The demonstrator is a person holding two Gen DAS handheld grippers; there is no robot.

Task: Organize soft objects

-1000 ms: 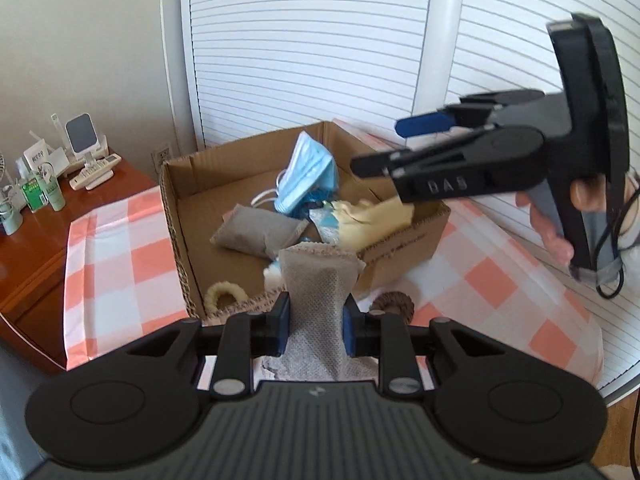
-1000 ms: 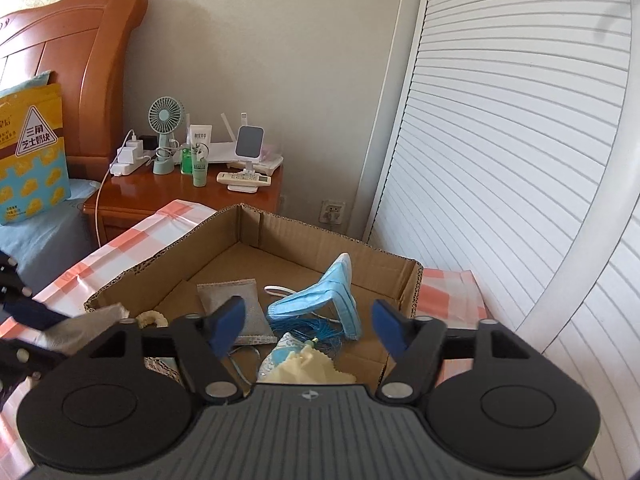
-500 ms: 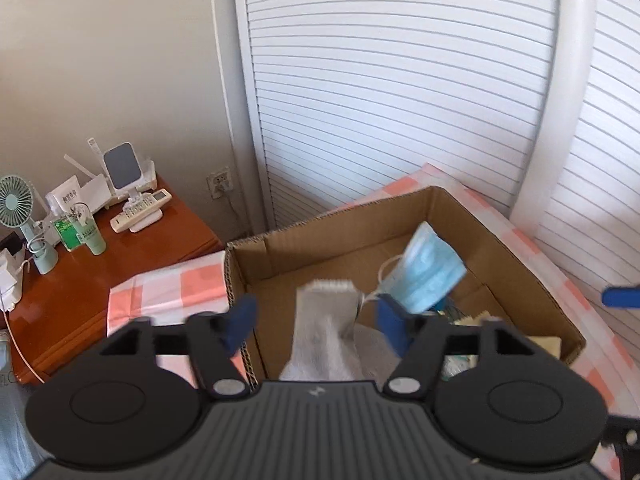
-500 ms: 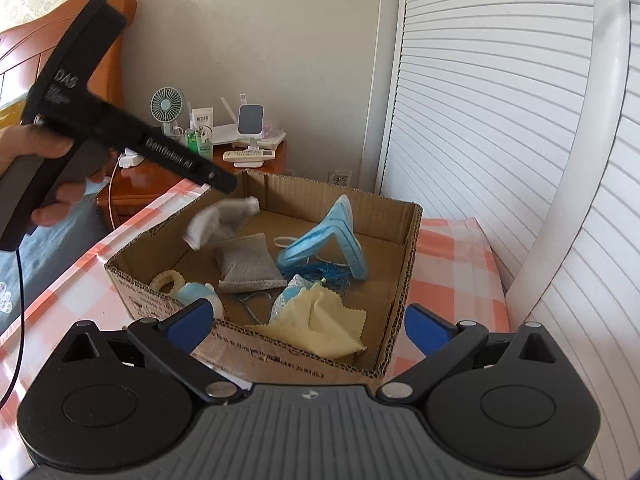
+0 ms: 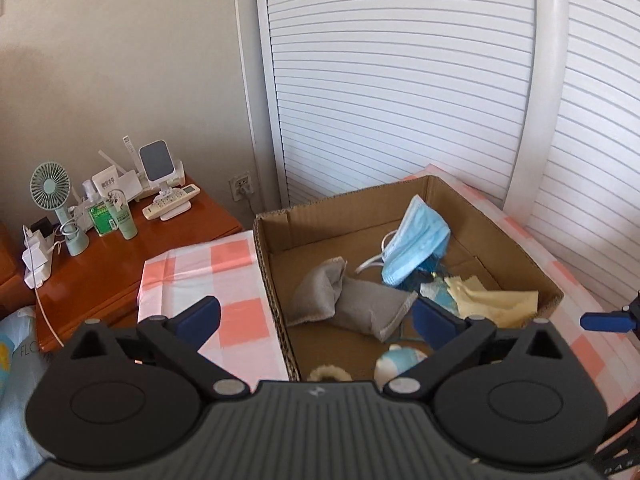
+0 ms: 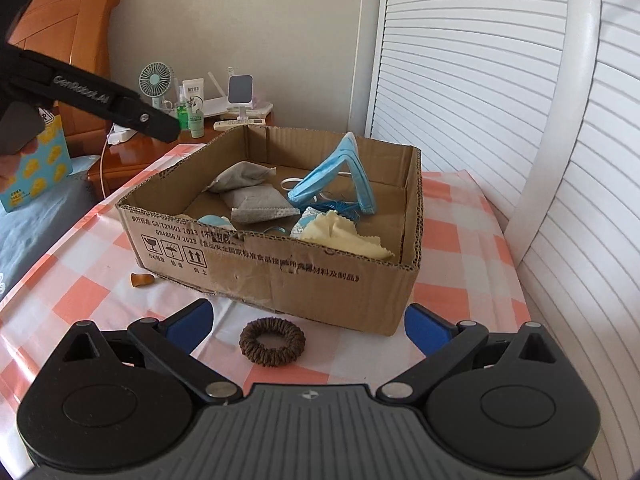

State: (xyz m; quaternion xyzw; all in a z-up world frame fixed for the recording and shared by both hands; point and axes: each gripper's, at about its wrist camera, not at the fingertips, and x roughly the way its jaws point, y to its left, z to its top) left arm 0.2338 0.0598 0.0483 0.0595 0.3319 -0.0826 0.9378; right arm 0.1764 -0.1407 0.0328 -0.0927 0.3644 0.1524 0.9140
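The cardboard box (image 5: 516,256) holds two grey pouches, one (image 5: 320,292) leaning on the other (image 5: 372,312). With them lie a blue face mask (image 5: 416,248), a yellow cloth (image 5: 496,304) and a cream scrunchie (image 5: 328,374). My left gripper (image 5: 316,316) hovers above the box's near left corner; its jaws are opening and hold nothing. A brown scrunchie (image 6: 272,342) lies on the checked cloth in front of the box. My right gripper (image 6: 308,320) is open just above it, fingers on either side and not touching.
A small brown piece (image 6: 141,280) lies by the box's front left corner. A wooden nightstand (image 5: 120,264) with a fan, bottles and a remote stands beyond the table's (image 6: 460,240) edge. White slatted doors (image 5: 400,100) rise behind. A bed (image 6: 36,216) lies to the left.
My left gripper let go of the grey pouch, which now lies in the box against the other pouch, and opened wide. My right gripper opened wider and sank toward the brown scrunchie.
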